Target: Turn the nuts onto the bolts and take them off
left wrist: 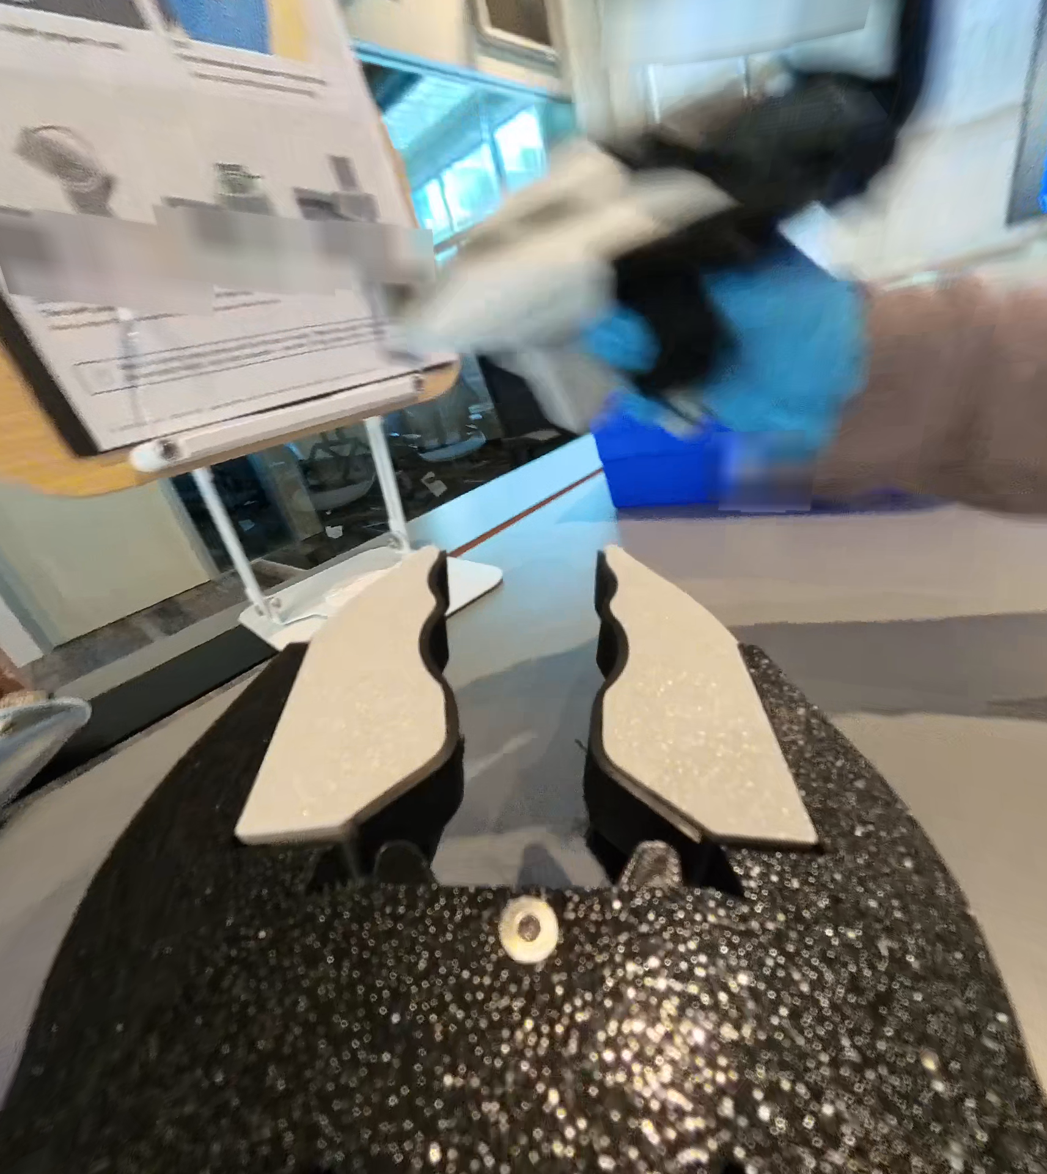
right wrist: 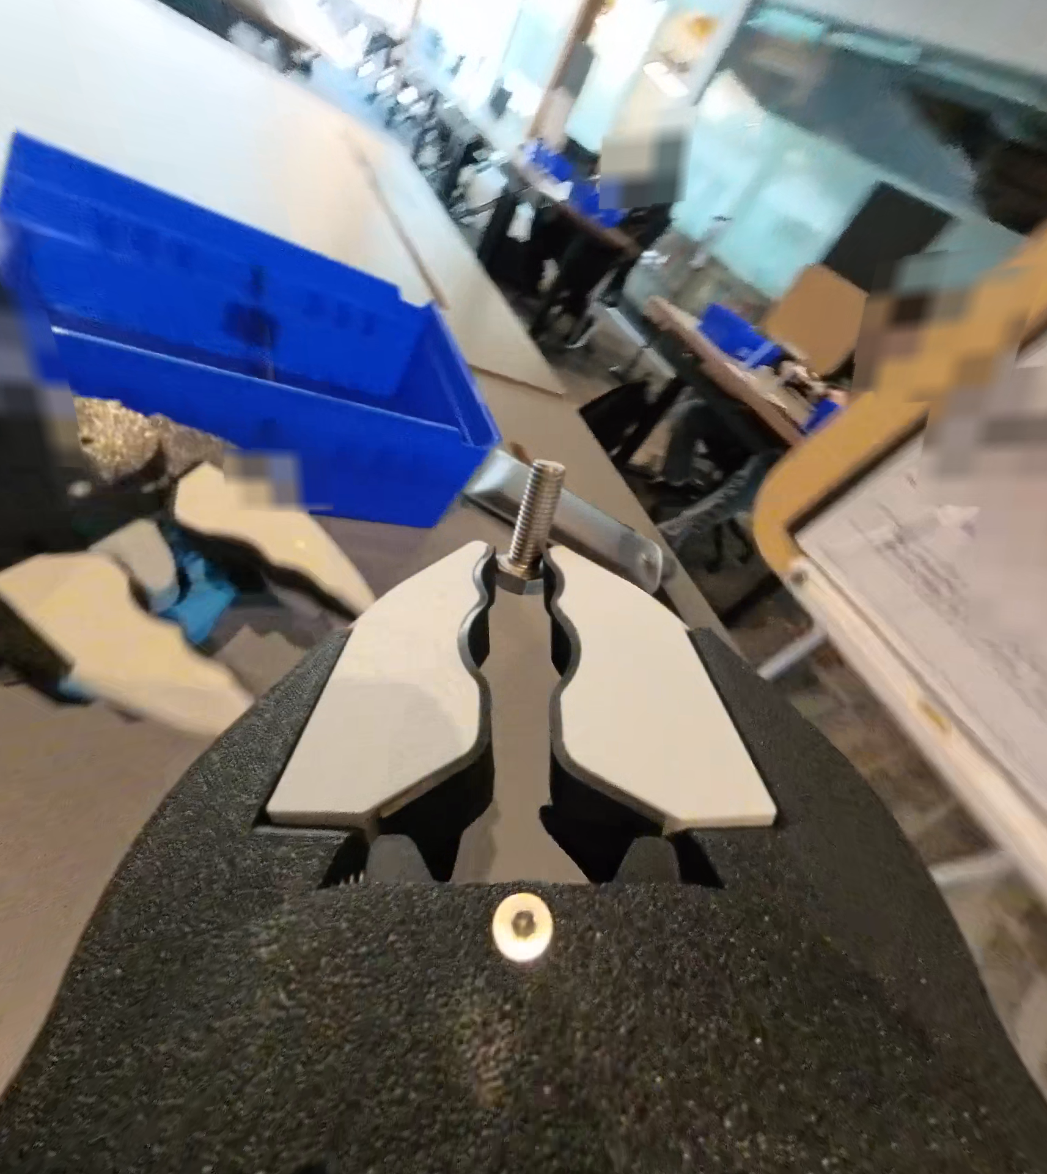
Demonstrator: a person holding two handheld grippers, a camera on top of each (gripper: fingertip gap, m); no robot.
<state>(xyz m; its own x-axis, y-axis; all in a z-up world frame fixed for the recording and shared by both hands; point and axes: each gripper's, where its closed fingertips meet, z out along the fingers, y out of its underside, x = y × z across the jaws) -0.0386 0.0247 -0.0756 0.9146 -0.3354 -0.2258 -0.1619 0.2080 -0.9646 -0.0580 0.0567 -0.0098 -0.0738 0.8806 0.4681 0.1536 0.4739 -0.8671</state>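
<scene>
Bolt: a steel threaded bolt is pinched by its hex head at the very tip of the right gripper; the shank points up and slightly forward, away from the camera, its threads bare along their whole visible length.
Right gripper: closed down on the bolt head, fingertips touching it on both sides; behind the tip the scalloped inner edges stand apart.
Left gripper: in its own view the left gripper is spread wide with only tabletop between the fingers; it holds nothing.
Nut: none shows in either view; where it lies I cannot tell.
Key relation: seen from the right wrist view, the left gripper lies to the left of the bolt and lower, near but clearly apart. The bolt's long axis runs roughly upright, so a nut would, I judge, have to come down over the free upper end, square to that axis.
Nearer hand: the right has the bolt; the left is the free one for fetching a nut.
Surroundings: a blue bin sits behind and left of the bolt, a metal bracket just behind it, and an instruction board on a stand off to the right gripper's right.
Open room: the space directly above the bolt tip looks free; the bin's near corner is the closest edge.
Blur: both views are smeared, so fine gaps are uncertain.
</scene>
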